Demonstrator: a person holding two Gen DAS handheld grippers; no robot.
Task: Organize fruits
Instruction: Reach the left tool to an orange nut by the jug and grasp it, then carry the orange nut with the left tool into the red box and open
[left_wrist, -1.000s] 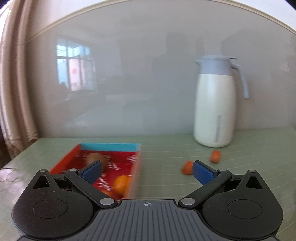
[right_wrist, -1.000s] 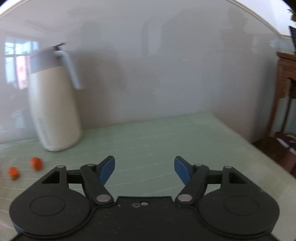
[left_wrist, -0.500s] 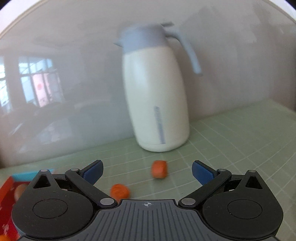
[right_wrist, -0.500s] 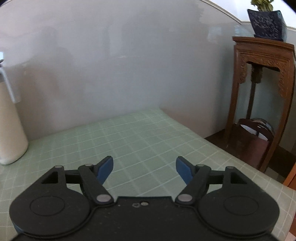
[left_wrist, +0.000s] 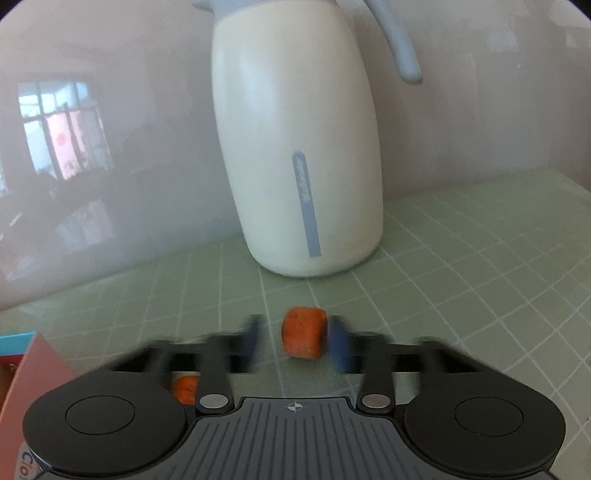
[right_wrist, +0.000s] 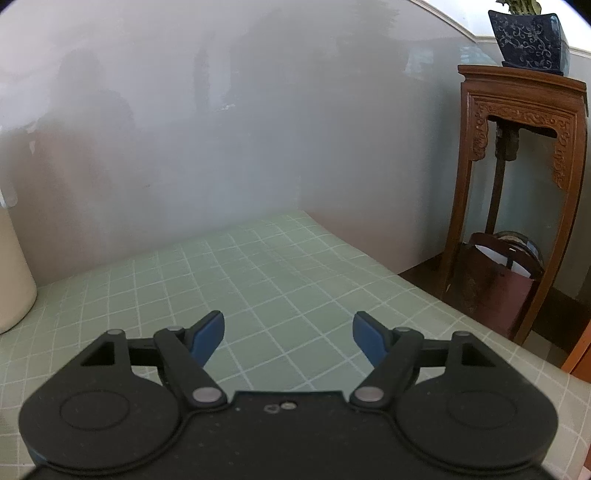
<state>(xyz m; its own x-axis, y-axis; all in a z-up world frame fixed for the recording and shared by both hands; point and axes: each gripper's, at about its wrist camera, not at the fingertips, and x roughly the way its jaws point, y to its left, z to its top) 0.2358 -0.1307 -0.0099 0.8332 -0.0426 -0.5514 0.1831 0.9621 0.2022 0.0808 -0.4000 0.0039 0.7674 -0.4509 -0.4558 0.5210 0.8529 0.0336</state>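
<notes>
Left wrist view: the left gripper (left_wrist: 297, 338) clamps the orange fruit (left_wrist: 304, 336) dead ahead between its pads. The right gripper (right_wrist: 288, 336), jaws parted and empty, points away from it.

Very little text can be read here. The tall cream-white plastic thermos jug with a grey-blue lid (left_wrist: 299, 147) has a grey-blue vertical strip (left_wrist: 306, 203) on its front, and at the top of this strip stands some small lettering, too blurred to read. At the bottom left corner, the red cardboard box with a light blue edge (left_wrist: 26, 365) shows letters that are perhaps "Cio", cut by the frame. In the right wrist view no text is legible.
</notes>
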